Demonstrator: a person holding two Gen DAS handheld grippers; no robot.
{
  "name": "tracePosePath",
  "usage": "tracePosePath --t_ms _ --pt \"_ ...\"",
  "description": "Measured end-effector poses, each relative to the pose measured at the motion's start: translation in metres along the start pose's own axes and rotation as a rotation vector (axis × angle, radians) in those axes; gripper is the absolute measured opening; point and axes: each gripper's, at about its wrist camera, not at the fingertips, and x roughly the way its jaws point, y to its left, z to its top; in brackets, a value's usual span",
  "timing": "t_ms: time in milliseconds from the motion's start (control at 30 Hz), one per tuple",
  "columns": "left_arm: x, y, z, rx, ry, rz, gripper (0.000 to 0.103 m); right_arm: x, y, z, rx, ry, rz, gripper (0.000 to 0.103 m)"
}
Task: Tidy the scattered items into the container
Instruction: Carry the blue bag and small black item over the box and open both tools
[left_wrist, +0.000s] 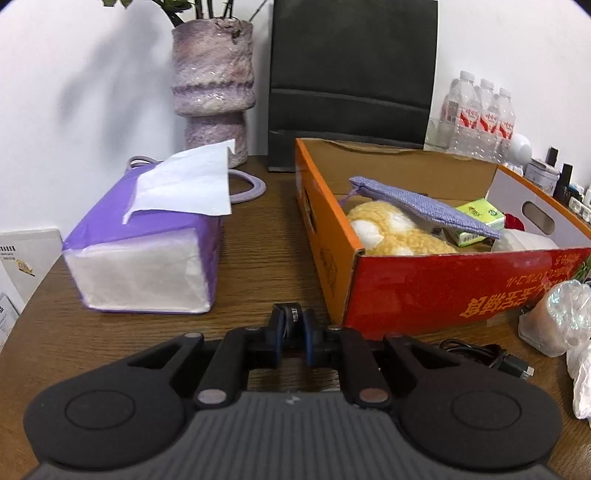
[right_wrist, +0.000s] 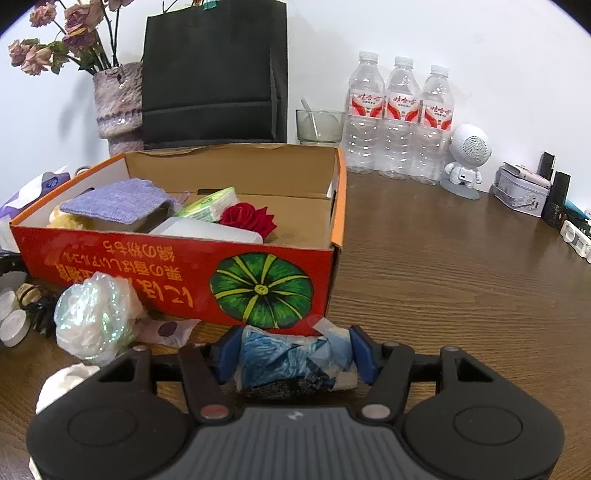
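An open red and orange cardboard box (left_wrist: 436, 291) (right_wrist: 177, 266) stands on the wooden table. It holds a purple knitted pouch (left_wrist: 424, 205) (right_wrist: 118, 201), a yellow plush toy (left_wrist: 391, 230), a green tissue pack (left_wrist: 478, 218) (right_wrist: 208, 205), a white container (right_wrist: 207, 229) and a red rose (right_wrist: 247, 218). My left gripper (left_wrist: 293, 338) is shut on a small black block (left_wrist: 293, 319), low over the table by the box's near left corner. My right gripper (right_wrist: 295, 356) is shut on a crumpled blue plastic packet (right_wrist: 291, 360) in front of the box.
A purple tissue pack (left_wrist: 147, 251) lies left of the box. An iridescent wrapped bundle (right_wrist: 92, 314) (left_wrist: 561, 314), a black cable (left_wrist: 484, 354), white candles (right_wrist: 14, 325) and crumpled white paper (right_wrist: 62, 380) lie before it. Vase (left_wrist: 212, 81), black bag (right_wrist: 216, 70), water bottles (right_wrist: 400, 118), robot speaker (right_wrist: 467, 158), tin (right_wrist: 522, 192) stand behind.
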Motion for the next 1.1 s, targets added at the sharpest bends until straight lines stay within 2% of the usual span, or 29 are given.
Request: tracePosePath --t_ms 300,467,733,900,1100 --pt "-0.031 -0.005 -0.004 -0.006 -0.07 0.023 0.012 -0.012 0.0 0.002 -0.004 -0.033 -0.007 0.06" --pt "-0.056 -0.009 -0.009 -0.053 -0.121 0.032 0.012 -0.026 0.001 0.001 -0.001 -0.06 -0.003 0.06" --pt "-0.092 -0.025 -0.013 -0.094 -0.197 0.012 0.012 -0.061 0.007 0.008 -0.018 -0.149 -0.004 0.06" --pt "-0.104 -0.049 0.002 -0.077 -0.243 -0.036 0.012 -0.078 0.011 0.028 -0.013 -0.213 0.03 0.06" --pt "-0.105 -0.084 0.036 -0.034 -0.313 -0.099 0.012 -0.075 0.025 0.066 -0.018 -0.262 0.074 0.06"
